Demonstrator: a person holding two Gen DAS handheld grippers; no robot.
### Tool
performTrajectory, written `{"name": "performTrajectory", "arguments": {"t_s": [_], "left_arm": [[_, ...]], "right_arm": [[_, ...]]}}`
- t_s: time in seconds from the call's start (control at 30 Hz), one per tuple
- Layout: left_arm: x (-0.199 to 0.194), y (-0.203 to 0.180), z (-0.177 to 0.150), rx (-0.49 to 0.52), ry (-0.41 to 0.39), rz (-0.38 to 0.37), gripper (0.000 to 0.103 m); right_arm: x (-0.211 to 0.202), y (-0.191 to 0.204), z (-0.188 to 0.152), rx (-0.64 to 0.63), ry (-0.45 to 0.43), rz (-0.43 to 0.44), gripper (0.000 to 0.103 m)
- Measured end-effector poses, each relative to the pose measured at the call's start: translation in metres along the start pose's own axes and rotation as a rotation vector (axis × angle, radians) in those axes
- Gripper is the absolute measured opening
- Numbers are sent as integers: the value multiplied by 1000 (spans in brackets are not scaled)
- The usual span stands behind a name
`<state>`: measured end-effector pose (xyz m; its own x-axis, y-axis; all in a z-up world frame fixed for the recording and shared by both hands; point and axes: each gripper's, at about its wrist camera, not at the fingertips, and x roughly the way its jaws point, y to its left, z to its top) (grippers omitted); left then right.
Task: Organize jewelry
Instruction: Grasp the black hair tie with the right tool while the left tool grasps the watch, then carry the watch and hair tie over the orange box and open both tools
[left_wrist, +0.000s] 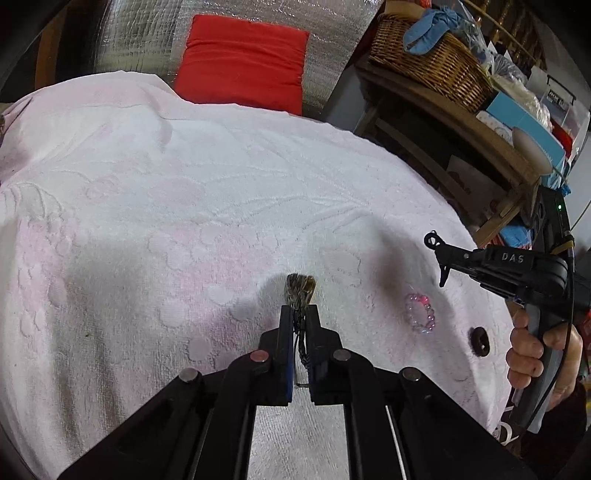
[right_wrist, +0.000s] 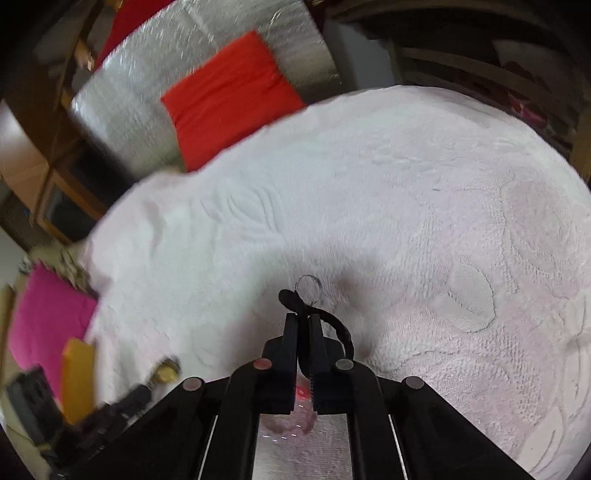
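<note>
Left gripper (left_wrist: 300, 314): clamped on a braided bracelet (left_wrist: 300, 291), whose woven brown-and-gold loop is seen standing past the fingertips, clear of the cloth, presumably so it can be carried.
Right gripper (right_wrist: 303, 317): closed on a dark cord piece (right_wrist: 295, 300) with a thin wire ring at its end; a black strand is draped over the right finger.
Right gripper in the left view (left_wrist: 439, 258): shown from the side, held by a hand (left_wrist: 532, 350) at the cloth's right edge.
Beaded bracelet (left_wrist: 421, 314): a ring of clear pink faceted beads, left lying flat on the cloth below the right gripper.
Dark ring (left_wrist: 479, 341): small, round, matte, just beside the beads.
Towel (left_wrist: 184, 206): white-pink terry with embossed pattern, judged to be laid out as a soft bed that keeps pieces from rolling.
Red cushion (left_wrist: 242, 59): set beyond the towel, against a silvery quilted backing.
</note>
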<state>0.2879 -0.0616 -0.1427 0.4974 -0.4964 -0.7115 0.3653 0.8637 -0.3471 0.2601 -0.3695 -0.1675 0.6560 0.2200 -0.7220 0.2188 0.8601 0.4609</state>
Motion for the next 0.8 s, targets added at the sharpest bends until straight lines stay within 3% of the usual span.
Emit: {"name": "performTrajectory", "arguments": {"t_s": [0.17,0.43,0.8], "left_arm": [[-8,7,0,-6,-15,4,6],[-25,16,0,-9,-35,10,6],[-87,15,-7,-31,-166,50,6]], "right_arm": [[-8,-10,2,83,-16,93,6],[-23,-8,2,112,-64,186,6],[-23,44,-15,30,-49,284,6]]}}
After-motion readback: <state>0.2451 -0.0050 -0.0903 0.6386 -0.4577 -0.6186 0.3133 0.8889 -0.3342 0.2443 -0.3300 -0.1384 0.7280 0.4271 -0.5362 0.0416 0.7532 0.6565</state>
